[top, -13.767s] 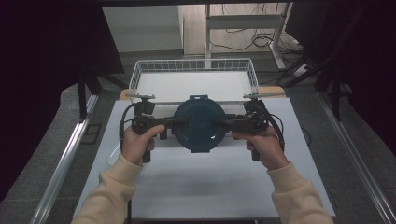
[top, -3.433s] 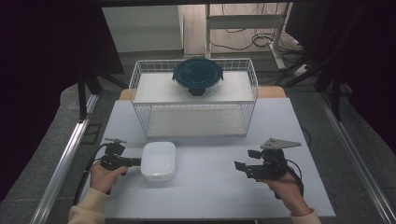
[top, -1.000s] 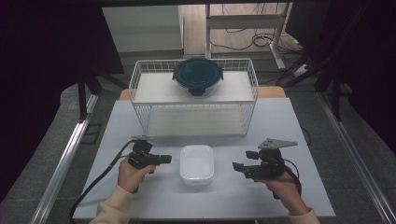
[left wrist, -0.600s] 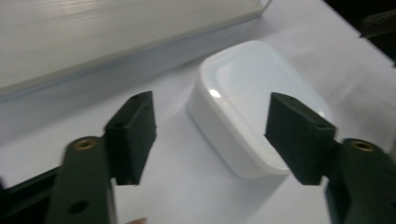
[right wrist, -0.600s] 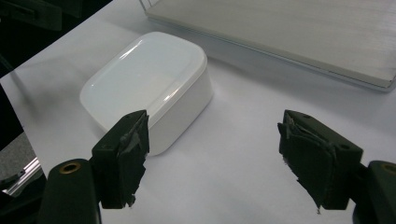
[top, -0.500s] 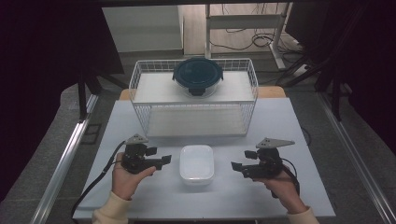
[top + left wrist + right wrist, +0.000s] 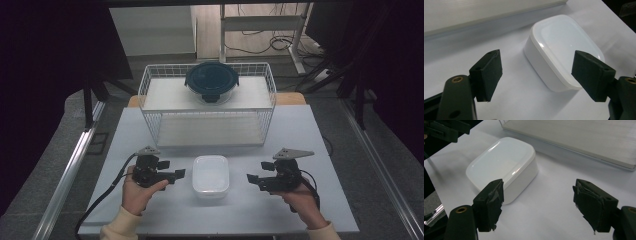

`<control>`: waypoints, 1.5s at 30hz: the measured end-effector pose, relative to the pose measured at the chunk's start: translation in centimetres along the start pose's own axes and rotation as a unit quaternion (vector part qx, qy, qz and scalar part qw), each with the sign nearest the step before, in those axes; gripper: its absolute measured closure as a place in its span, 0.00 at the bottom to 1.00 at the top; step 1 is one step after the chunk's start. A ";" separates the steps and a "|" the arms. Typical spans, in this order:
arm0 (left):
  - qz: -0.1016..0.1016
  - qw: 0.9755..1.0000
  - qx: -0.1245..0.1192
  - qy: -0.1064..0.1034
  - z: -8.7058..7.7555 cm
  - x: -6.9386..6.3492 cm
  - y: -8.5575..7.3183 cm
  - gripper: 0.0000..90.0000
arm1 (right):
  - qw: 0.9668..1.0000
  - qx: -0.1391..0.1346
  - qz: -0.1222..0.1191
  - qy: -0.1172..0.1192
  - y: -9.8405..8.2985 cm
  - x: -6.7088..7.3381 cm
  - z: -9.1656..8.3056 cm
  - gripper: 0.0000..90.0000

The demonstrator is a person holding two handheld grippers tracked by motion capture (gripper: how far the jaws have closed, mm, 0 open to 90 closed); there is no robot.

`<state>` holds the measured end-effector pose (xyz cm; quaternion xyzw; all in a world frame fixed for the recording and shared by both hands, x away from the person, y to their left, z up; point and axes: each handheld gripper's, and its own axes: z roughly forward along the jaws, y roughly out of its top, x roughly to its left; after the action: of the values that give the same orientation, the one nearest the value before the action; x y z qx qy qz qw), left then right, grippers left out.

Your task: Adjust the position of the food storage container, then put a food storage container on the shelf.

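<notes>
White box (image 7: 211, 174), a rounded lidded container, lay on the table (image 7: 330, 150) between the two grippers, touched by neither. The left gripper (image 7: 176, 174) had its jaws spread wide apart and empty; in the left gripper view the box (image 7: 564, 53) sat just ahead of them, nearer the right-hand jaw. The right gripper (image 7: 252, 179) likewise held its jaws well apart with nothing between, and in the right gripper view the box (image 7: 502, 163) lay ahead near the left-hand jaw, whose pad looked frayed. Each gripper was held by a hand resting low over the table's near part. Farther back stood a white wire basket (image 7: 150, 90), and on top of it sat a dark round lidded bowl (image 7: 212, 81).
</notes>
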<state>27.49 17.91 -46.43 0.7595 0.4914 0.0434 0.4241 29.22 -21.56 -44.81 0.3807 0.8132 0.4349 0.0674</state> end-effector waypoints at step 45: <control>-0.141 0.979 0.015 -0.148 4.6 1.7 0.2 0.32 | 0.989 0.040 0.128 0.060 1.7 1.1 7.0 0.41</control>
<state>30.70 16.40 -49.85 0.6867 0.5265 -0.1371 0.4820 32.53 -15.64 -47.59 0.4577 0.7768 0.4293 -0.0528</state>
